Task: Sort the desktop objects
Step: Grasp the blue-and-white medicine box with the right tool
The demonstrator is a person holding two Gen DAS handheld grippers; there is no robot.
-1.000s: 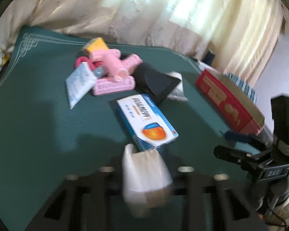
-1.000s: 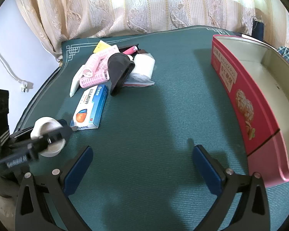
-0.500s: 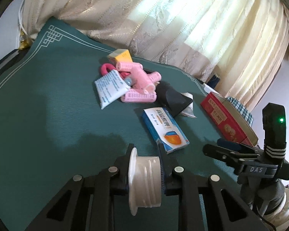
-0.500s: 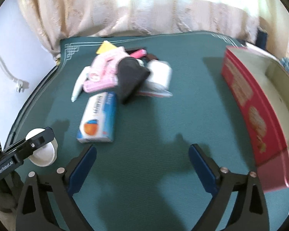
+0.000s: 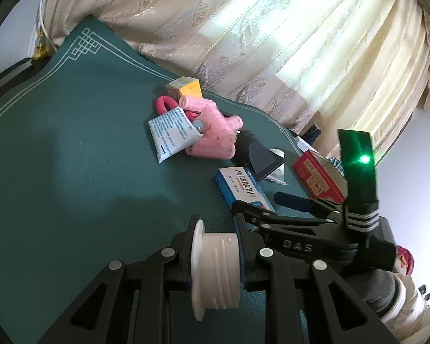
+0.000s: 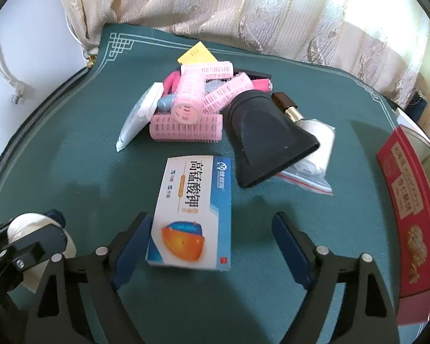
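Cream curtains hang behind a green mat (image 5: 71, 157) in the left wrist view, where the left gripper (image 5: 216, 261) is clamped on a white plastic spool (image 5: 215, 269), its pads pressing the two ends of the ribbed barrel beside the flange. That spool looks light and rigid, though smooth enough to slip if the grip eased. Beyond it lie a heap of pink hair rollers (image 5: 212, 132), a white sachet (image 5: 172, 132), a black nozzle (image 5: 255, 152) and a red tin (image 5: 318, 177). In the right wrist view, the right gripper (image 6: 212, 243) points down at a blue and white medicine box (image 6: 192, 212) lying flat on the mat; the jaws are closing, the box lies between them, its left long side by the left pad, and neither pad yet presses on it. Probably light cardboard that crushes under a hard squeeze, it seems best taken across its two long sides with gentle pressure. To the right, the tin (image 6: 410, 206) stands open.
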